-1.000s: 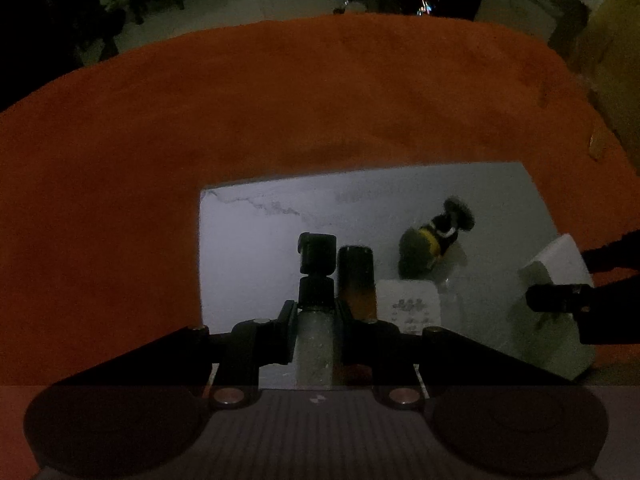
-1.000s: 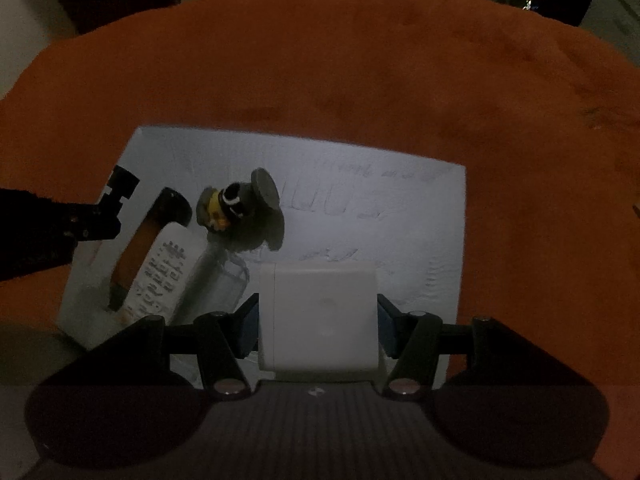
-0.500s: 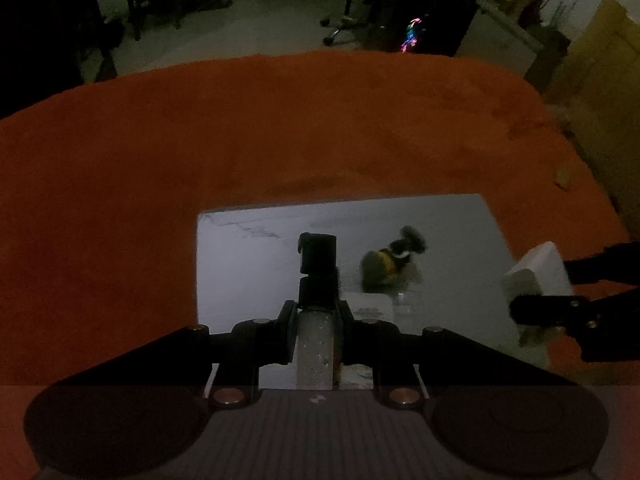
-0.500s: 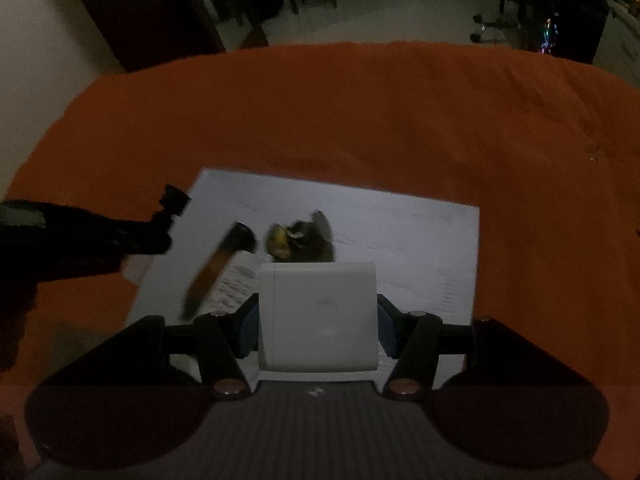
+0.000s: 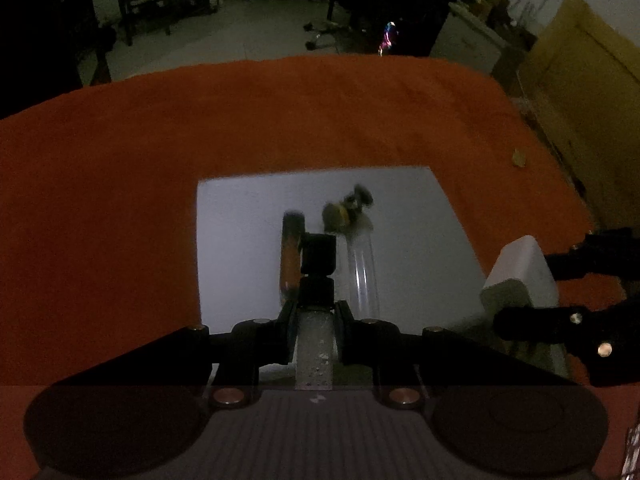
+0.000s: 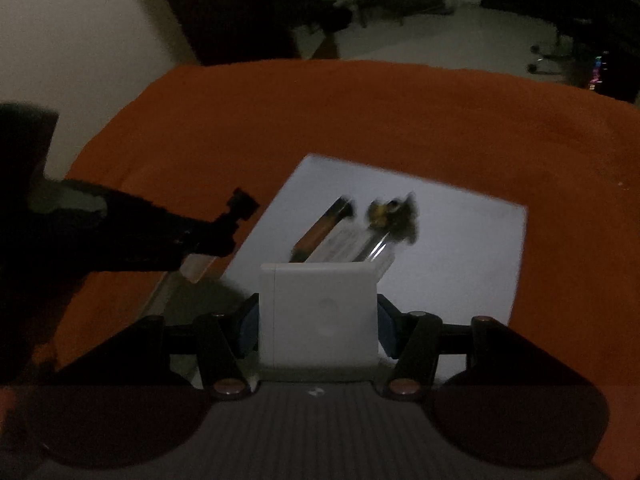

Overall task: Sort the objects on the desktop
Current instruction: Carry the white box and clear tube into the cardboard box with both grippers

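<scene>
A wide worktop covered in orange plush cloth [image 5: 280, 120] fills both views, in a dim room. On it, toward the near edge, lies a white rectangular sheet [image 5: 248, 240], its edges roughly parallel to the cloth's near edge.

The right gripper [image 6: 318, 320] hangs above the near part of the sheet, its jaws pinching a white square plastic block [image 6: 320, 316] by two opposite sides; the blue pads press flat on it. In the left wrist view the same block [image 5: 520, 276] shows above the sheet's right edge, clear of the surface.

The left gripper [image 5: 316, 328] is above the near edge of the sheet, its jaws nearly pressed together and pinching a slim clear spray bottle with a black pump cap [image 5: 316, 336]; the cap [image 5: 318, 256] sticks out beyond the jaws. In the right wrist view this gripper [image 6: 200, 248] reaches in from the left, over the sheet's left edge.

Lying on the middle of the sheet, side by side, are a slim amber tube with a dark cap [image 5: 291, 252] and a clear plastic tube [image 5: 360, 276]. Just beyond their far ends, nearer the sheet's far edge, sits a small dark and yellow toy figure [image 5: 346, 210], blurred.
</scene>
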{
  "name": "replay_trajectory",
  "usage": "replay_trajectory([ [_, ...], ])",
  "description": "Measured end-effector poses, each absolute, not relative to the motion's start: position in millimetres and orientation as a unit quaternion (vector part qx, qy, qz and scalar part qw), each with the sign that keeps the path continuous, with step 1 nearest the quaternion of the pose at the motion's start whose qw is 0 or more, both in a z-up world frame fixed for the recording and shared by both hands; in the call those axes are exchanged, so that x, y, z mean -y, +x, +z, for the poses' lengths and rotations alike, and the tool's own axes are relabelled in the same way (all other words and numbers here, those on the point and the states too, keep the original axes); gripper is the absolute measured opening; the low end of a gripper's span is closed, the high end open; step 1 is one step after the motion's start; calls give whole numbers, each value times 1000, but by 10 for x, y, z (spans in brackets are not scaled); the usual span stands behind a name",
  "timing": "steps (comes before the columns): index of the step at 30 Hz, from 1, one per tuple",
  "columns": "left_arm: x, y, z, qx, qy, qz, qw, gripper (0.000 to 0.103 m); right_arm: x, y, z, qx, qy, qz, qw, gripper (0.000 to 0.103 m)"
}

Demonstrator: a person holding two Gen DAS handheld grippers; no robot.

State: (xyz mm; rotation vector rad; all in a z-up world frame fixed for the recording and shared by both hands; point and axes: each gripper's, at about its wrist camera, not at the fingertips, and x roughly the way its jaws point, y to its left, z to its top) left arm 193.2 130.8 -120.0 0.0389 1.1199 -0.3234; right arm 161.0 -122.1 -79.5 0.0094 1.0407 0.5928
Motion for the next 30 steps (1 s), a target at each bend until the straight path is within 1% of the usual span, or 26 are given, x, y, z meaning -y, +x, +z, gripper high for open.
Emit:
replay_trajectory([
  [6,-1162,1537,-1300,-548,70,-190,811,16,1052,1226,-1097,-521,-18,305,797,60],
  [12,-1092,1257,-1405,-559,67,-201,802,16,933,985,-1377,-546,-38,324,772,60],
  [19,-1111,899,-1715,-598,86,-200,771,16,892,827,-1651,-565,-59,334,753,60],
  [26,-1254,799,-2037,-626,108,-159,756,16,774,645,-1911,-573,-108,348,734,60],
  [30,-1252,751,-2115,-625,124,-160,753,16,672,522,-2035,-569,-147,366,721,60],
])
